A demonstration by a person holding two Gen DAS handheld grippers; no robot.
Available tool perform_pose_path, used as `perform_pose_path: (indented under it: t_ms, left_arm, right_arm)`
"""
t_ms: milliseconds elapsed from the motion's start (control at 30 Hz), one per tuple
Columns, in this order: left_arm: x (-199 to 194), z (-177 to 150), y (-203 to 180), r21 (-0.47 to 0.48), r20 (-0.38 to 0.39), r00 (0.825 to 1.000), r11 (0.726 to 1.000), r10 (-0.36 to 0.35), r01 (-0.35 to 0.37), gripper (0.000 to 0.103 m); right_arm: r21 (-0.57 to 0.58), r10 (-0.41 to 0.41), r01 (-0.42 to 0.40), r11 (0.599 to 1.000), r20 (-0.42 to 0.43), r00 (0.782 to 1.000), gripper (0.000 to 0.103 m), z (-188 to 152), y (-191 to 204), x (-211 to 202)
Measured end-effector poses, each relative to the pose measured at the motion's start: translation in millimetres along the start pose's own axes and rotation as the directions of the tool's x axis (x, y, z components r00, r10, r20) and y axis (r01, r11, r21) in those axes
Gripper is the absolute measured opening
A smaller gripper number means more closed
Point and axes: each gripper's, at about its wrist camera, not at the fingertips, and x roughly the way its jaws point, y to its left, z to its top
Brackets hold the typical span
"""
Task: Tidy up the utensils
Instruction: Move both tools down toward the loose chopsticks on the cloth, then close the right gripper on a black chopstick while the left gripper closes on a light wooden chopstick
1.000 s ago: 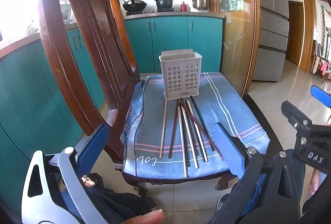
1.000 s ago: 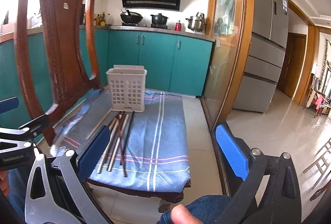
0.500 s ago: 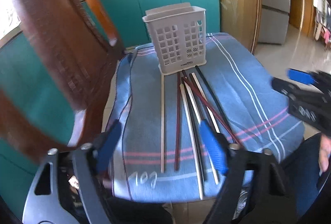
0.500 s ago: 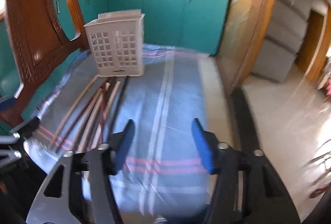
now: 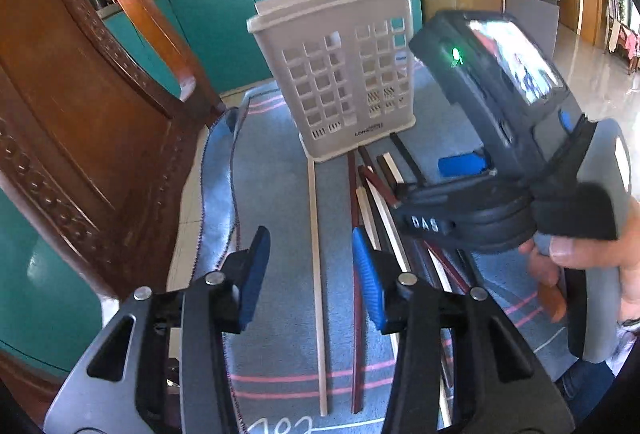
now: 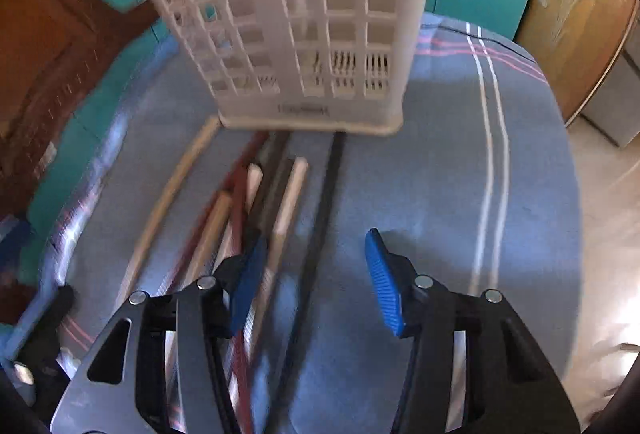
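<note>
Since the chopsticks [image 5: 316, 258] at lower centre before the white basket [image 5: 340, 73] look thin, stiff and slippery, both tools (left tool [image 5: 308, 270], right tool [image 6: 316, 278], each open, empty) should pinch mid-length.

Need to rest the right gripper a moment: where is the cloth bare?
Bare cloth lies between the black chopstick and the white stripes, right of the basket. Left of that, the chopstick bundle crowds it.
</note>
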Motion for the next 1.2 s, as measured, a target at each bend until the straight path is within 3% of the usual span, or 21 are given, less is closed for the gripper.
perform_pose_path:
  t_ms: [200, 433, 567, 600, 633, 667, 867, 967, 1100, 1200]
  left_arm:
    - [5.1, -0.8, -0.9, -0.004, -0.008, 1.0, 1.0, -0.008, 0.008, 0.044]
    - [9.4, -0.1, -0.4, -0.005, -0.013, 1.0, 1.0, -0.01, 0.01, 0.051]
    - [27.0, -0.8, 20.2, -0.099, -0.088, 0.994, 0.994, -0.064, 0.055, 0.051]
    - [30.4, -1.7, 25.5, -0.129, -0.102, 0.992, 0.99, -0.075, 0.062, 0.051]
    - [34.7, -2.5, 32.7, -0.168, -0.119, 0.988, 0.983, -0.095, 0.074, 0.051]
    - [38.6, -3.6, 38.7, -0.205, -0.132, 0.984, 0.975, -0.12, 0.091, 0.051]
    - [54.6, -9.4, 39.6, -0.283, -0.172, 0.953, 0.939, -0.248, 0.193, 0.051]
    - [60.0, -9.2, 34.4, -0.275, -0.184, 0.951, 0.942, -0.248, 0.193, 0.051]
    - [77.6, 10.8, 32.0, -0.265, -0.214, 0.944, 0.945, -0.25, 0.191, 0.039]
    - [84.1, 36.4, 33.8, -0.215, -0.207, 0.956, 0.963, -0.209, 0.164, 0.036]
  right_arm:
    - [-0.015, 0.022, -0.022, 1.0, -0.011, 1.0, 0.046, 2.4, 3.7, -3.0]
    - [-0.048, 0.071, -0.073, 0.996, -0.035, 0.997, 0.042, -6.1, -11.9, -11.0]
    - [-0.08, 0.084, -0.086, 0.993, -0.033, 0.996, 0.043, -13.0, -10.7, -16.0]
    - [-0.078, 0.092, -0.095, 0.992, -0.033, 0.995, 0.04, -13.1, -11.0, -16.0]
    - [-0.058, 0.123, -0.125, 0.991, -0.033, 0.992, 0.022, -13.0, -15.1, -17.8]
    - [-0.041, 0.142, -0.143, 0.989, -0.038, 0.989, 0.01, -14.4, -18.1, -17.1]
    - [0.011, 0.097, -0.096, 0.995, -0.043, 0.994, 0.009, -11.8, -46.6, -22.0]
    - [0.039, 0.028, -0.027, 0.999, -0.027, 0.999, 0.008, -11.3, -64.5, -28.4]
    - [0.074, 0.043, -0.042, 0.996, -0.014, 0.999, 0.008, -11.7, -82.5, -35.6]
    - [0.099, 0.062, -0.063, 0.993, 0.016, 0.998, 0.008, -7.6, -91.9, -44.9]
